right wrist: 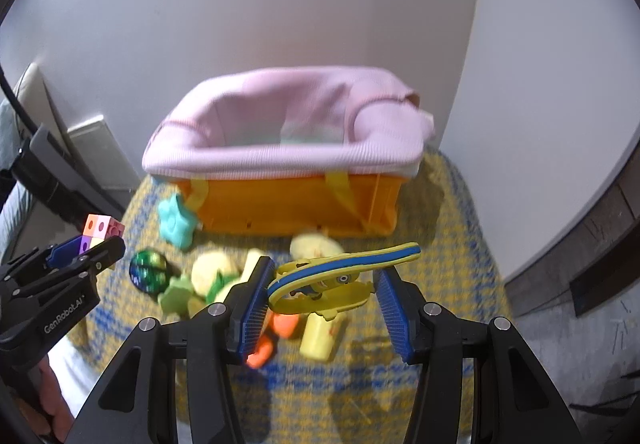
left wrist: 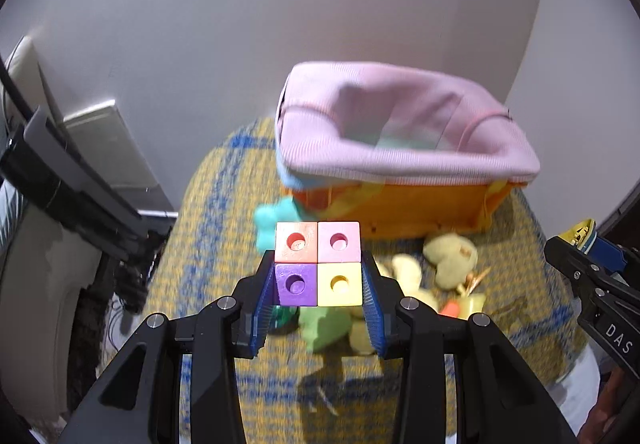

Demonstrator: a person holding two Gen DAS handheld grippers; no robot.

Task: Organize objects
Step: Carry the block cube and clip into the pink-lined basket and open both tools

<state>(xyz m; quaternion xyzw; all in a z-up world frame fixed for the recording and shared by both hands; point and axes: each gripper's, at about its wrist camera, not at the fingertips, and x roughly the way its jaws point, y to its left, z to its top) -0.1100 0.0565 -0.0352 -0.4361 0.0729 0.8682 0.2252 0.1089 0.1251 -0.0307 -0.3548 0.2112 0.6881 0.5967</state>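
Left hand-held gripper: the left hand-held gripper (left wrist: 318, 286) was clamped on a block of four joined cubes (left wrist: 318, 264), coral, pink, purple and yellow, each with a round hole; the pads pressed on the purple and yellow pair.
Right hand-held gripper: the right hand-held gripper (right wrist: 322, 290) stood partly closed around a yellow toy plane with a blue-striped wing (right wrist: 332, 276); its left pad touched the toy, and whether the right pad did could not be told.
Basket: a fabric basket (right wrist: 288, 199), orange outside with a pink lining folded over the rim, stood beyond both grippers' fingertips. Something pale green showed at its bottom, too blurred to name.
Left on the cloth: below and between the fingers lay a teal flower shape (right wrist: 176, 222), a shiny green-and-blue ball (right wrist: 148, 268), a green star shape (right wrist: 176, 294), several pale yellow pieces (right wrist: 210, 270) and an orange piece (right wrist: 262, 354), all on a yellow-and-blue woven cloth (right wrist: 460, 244) over the tabletop.
Progress: early to middling, I judged. Two items were lifted clear and not yet over the basket; at least half a dozen waited just in front of it.
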